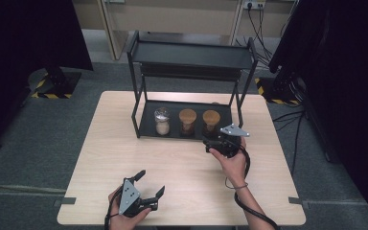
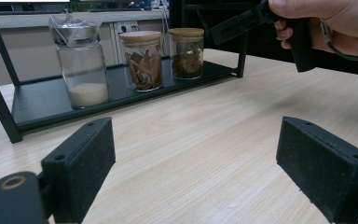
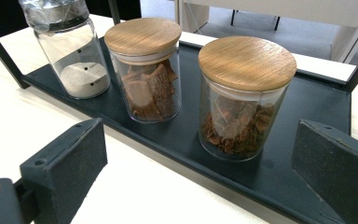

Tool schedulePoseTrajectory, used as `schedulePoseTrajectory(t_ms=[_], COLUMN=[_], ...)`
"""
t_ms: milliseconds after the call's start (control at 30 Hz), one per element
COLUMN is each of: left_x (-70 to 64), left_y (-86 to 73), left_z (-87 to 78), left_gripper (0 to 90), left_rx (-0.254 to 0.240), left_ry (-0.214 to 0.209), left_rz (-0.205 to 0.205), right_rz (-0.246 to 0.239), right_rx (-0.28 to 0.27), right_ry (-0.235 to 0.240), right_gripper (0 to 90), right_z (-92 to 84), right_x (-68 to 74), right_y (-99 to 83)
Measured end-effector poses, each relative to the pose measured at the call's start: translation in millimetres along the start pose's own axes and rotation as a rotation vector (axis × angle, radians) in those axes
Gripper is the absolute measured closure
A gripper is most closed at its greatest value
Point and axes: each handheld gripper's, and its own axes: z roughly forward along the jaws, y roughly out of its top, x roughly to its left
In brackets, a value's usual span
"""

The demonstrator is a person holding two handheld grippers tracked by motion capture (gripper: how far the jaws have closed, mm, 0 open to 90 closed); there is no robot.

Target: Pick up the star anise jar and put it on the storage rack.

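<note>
A black two-tier rack [image 1: 191, 55] stands at the back of the wooden table [image 1: 182, 167]. Its lower shelf [image 3: 307, 102] holds three jars in a row: a clear-lidded jar of white powder [image 1: 162, 120] [image 2: 81, 65] [image 3: 72, 51], a wooden-lidded jar of brown chips [image 1: 188, 120] [image 2: 142, 58] [image 3: 144, 70], and a second wooden-lidded jar [image 1: 211, 120] [image 2: 186, 51] [image 3: 242, 98]. My right gripper [image 1: 214, 140] [image 3: 200, 135] is open, close in front of the right-hand jar and touching nothing. My left gripper [image 1: 151, 182] [image 2: 196, 140] is open and low over the table's near edge, holding nothing.
The rack's upper shelf overhangs the jars, and its thin black posts [image 1: 135, 112] stand at the corners. Bare tabletop lies between the two grippers. Dark stands [image 1: 52, 84] and loose cables [image 1: 292, 120] sit on the floor beside the table.
</note>
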Motion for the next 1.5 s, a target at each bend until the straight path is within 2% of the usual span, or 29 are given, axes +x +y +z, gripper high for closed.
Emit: schedulePoseTrajectory(t_ms=[633,1500], left_x=[-0.2,-0.4], left_y=[0.0,-0.1], left_z=[-0.1,-0.2], left_gripper=[11.1,11.2], left_rx=[-0.002,-0.002], left_ry=[0.001,0.002], left_rz=[0.001,-0.002], right_rz=[-0.01,-0.006], right_rx=[-0.004,-0.013], right_ry=[0.025,0.03], right_gripper=[3.8,3.9], right_z=[-14.9,-36.6], right_x=[5.7,1.4], right_y=[-8.7,-22.2])
